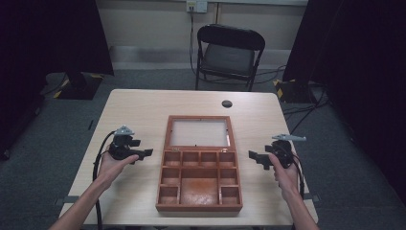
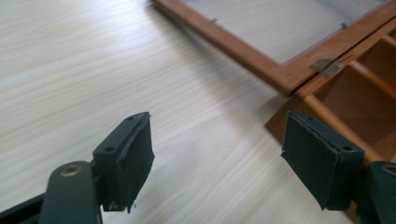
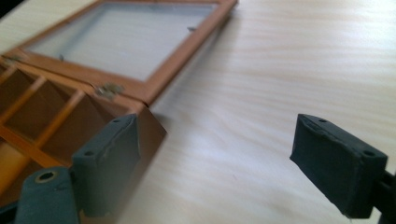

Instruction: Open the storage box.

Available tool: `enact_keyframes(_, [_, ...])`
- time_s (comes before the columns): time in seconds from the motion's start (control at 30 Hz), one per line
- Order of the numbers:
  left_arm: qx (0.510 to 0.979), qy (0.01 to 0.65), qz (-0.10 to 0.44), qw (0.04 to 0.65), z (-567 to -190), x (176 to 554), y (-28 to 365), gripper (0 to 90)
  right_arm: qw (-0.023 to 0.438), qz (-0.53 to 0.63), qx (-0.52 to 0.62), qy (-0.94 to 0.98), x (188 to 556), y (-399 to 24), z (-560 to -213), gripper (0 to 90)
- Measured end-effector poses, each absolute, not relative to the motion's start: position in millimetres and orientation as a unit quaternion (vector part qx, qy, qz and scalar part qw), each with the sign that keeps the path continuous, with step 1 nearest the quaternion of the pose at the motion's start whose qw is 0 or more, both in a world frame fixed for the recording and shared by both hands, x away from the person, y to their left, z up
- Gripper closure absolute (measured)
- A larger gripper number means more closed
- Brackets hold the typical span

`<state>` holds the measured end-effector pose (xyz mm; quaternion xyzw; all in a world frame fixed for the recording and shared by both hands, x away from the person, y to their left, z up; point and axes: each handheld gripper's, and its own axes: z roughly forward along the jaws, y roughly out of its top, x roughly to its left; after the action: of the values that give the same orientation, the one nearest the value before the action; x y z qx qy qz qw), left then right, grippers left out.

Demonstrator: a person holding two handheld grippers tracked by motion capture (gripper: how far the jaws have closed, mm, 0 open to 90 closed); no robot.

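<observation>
Brown wooden compartment box [image 1: 199,182] mid-table, glass-paned lid [image 1: 198,132] swung fully open, lying flat behind it.

Camera set-up: one fixed high view, two gripper-mounted views.

High view: above the person's side, facing forward and down, taking in the whole table [image 1: 143,103], the wooden box [image 1: 199,165] and a chair [image 1: 229,55] beyond. Left gripper view: low and close over the tabletop, looking along its jaws toward the box's left corner and hinge [image 2: 328,66]. Right gripper view: equally close, facing the box's right corner. Shared by all three: the open glazed lid [image 3: 123,39] and the hinge line.
</observation>
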<state>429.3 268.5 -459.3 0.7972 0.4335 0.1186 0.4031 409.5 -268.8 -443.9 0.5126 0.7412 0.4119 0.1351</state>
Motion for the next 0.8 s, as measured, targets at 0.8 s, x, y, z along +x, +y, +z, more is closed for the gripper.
enact_keyframes(0.8, [0.801, 0.446, 0.195, 0.348, -501, 404, 298, 13.2, 0.235, 0.315, 0.539, 0.745, 386, -294, -500, 5.8])
